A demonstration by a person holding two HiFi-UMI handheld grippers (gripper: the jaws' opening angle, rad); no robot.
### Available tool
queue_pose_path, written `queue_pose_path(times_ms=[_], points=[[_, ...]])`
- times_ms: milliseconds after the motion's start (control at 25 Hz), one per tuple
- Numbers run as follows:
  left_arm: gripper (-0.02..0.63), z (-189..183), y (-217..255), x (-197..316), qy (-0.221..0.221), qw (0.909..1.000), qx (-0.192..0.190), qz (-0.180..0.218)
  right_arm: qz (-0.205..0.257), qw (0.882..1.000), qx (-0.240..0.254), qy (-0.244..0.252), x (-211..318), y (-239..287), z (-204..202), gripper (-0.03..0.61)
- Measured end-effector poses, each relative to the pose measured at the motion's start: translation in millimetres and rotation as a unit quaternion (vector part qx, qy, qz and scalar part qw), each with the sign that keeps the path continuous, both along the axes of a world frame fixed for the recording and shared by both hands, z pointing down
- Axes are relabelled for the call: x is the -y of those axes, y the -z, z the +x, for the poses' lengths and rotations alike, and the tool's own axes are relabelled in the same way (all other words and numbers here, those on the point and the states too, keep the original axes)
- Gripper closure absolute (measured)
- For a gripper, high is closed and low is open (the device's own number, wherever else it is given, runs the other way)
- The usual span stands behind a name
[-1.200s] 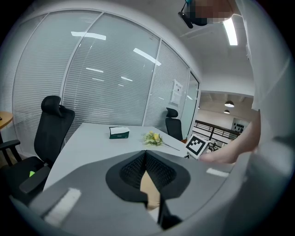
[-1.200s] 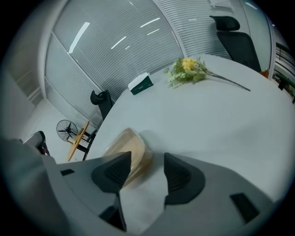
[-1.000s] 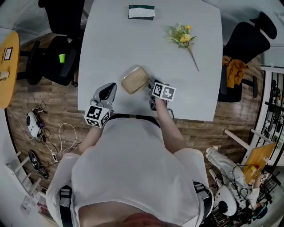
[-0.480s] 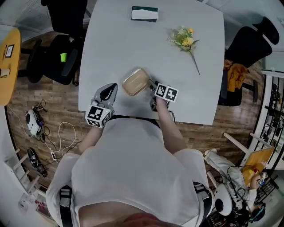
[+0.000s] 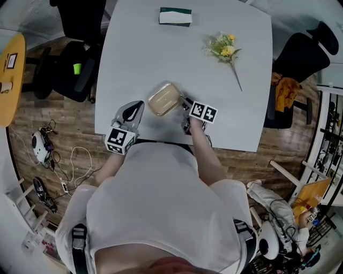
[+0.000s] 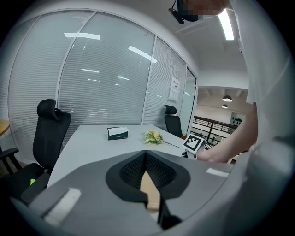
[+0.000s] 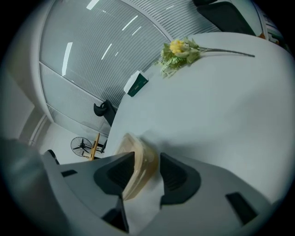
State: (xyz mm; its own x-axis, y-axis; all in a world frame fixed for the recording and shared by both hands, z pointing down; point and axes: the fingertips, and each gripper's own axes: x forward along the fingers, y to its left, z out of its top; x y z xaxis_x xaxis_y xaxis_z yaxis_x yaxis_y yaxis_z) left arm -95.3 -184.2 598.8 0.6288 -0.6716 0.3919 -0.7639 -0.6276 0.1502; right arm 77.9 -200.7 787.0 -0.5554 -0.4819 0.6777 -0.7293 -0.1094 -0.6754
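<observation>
The right claw (image 7: pixel 145 158) is pinching the near rim of a tan, lidded food container (image 7: pixel 137 151), with one dark pad on each side of its edge. In the head view the container (image 5: pixel 164 99) lies on the near half of the pale grey surface (image 5: pixel 139 48), close to the person's body. The marker cube of the right gripper sits just beside it on the right.

The left claw (image 6: pixel 145 155) has its pads pressed together, with nothing caught between them. It hangs over the near edge of the surface, to the left of the container and apart from it. Its view looks out across the surface toward the far end rather than down at the container.

At the far end of the surface lies a dark green tissue box (image 5: pixel 175 16). To the right of the box and well apart from the container lies a small bunch of yellow flowers (image 5: pixel 222 46), its long stem pointing toward the near right corner. A black office chair (image 5: pixel 75 69) stands at the left side of the surface. Another chair (image 5: pixel 303 51) stands at the right, with an orange cloth (image 5: pixel 282 85) draped on it.
</observation>
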Motion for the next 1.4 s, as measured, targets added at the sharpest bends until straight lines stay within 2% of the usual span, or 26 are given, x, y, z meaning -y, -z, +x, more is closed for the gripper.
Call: queue_pose_path(times_ms=[160,480,560,600,1400], points=[[0.604,1.2,-1.7,1.4,0.006,0.9999,-0.007,-0.006,0.001,1.000,0.027,0.004,-0.4,2.2,-3.2,0.443],[0.604,0.6,-0.8,0.7,0.006,0.9999,-0.007,-0.006,0.006,0.999,0.033,-0.003,2.0,4.8,-2.0,0.464],[0.604,0.7,0.2,-0.2,0.006,0.9999,-0.007,-0.005,0.009,0.999,0.034,-0.011,2.7,6.8,-0.4,0.493],[0.604,0.6,0.5,-0.6,0.006,0.9999,-0.007,-0.005,0.009,0.999,0.032,-0.014,2.9,7.0,0.4,0.528],[0.604,-2.4,6.6,-10.4,0.005,0.9999,-0.009,0.005,0.051,0.999,0.011,-0.012,6.9,33.7,-0.5,0.529]])
